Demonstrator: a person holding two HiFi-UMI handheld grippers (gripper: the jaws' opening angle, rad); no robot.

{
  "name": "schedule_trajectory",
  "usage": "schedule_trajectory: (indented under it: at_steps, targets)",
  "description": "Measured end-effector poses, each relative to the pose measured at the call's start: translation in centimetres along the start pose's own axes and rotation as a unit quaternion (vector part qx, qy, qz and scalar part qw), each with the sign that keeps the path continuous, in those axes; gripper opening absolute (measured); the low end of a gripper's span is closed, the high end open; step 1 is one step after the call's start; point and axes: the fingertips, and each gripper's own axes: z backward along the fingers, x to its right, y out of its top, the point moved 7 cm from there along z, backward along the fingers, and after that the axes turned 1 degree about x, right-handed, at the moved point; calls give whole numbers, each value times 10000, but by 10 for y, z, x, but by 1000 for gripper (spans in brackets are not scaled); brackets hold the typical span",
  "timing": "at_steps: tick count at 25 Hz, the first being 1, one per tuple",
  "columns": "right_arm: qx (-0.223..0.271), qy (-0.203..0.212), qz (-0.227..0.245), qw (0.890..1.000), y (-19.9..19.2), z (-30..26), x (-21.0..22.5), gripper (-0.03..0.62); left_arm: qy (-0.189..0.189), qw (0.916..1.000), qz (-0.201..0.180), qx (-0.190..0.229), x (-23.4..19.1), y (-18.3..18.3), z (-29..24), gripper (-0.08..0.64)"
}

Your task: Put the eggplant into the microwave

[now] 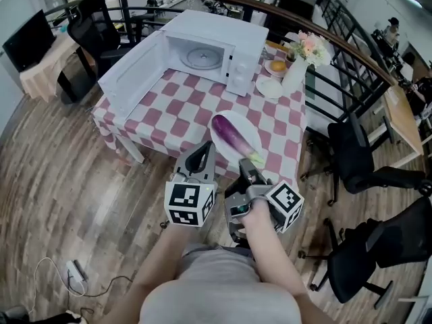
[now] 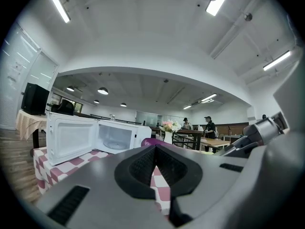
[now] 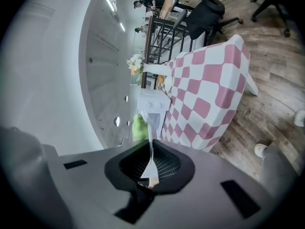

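Clearly, the glossy purple eggplant (image 1: pixel 233 137) lies on a round white plate (image 1: pixel 250 129) before the open white microwave (image 1: pixel 210 48). It looks firm, light and slippery, so a mid-body hold seems safest. The left gripper (image 1: pixel 204 155) and right gripper (image 1: pixel 247 171) hover nearby, jaws nearly together, empty.

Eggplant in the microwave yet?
No, the eggplant lies on a plate on the table, outside the open microwave.
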Motion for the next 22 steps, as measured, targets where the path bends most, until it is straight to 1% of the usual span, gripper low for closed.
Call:
schedule_trajectory:
  at_steps: [11, 22]
  targets:
    - [178, -89, 10, 9998, -26, -61, -14, 37, -236, 9997, 29, -66, -66, 12, -38, 5]
    - [381, -51, 6, 9993, -54, -121, -30, 37, -481, 9988, 42, -78, -130, 24, -68, 5]
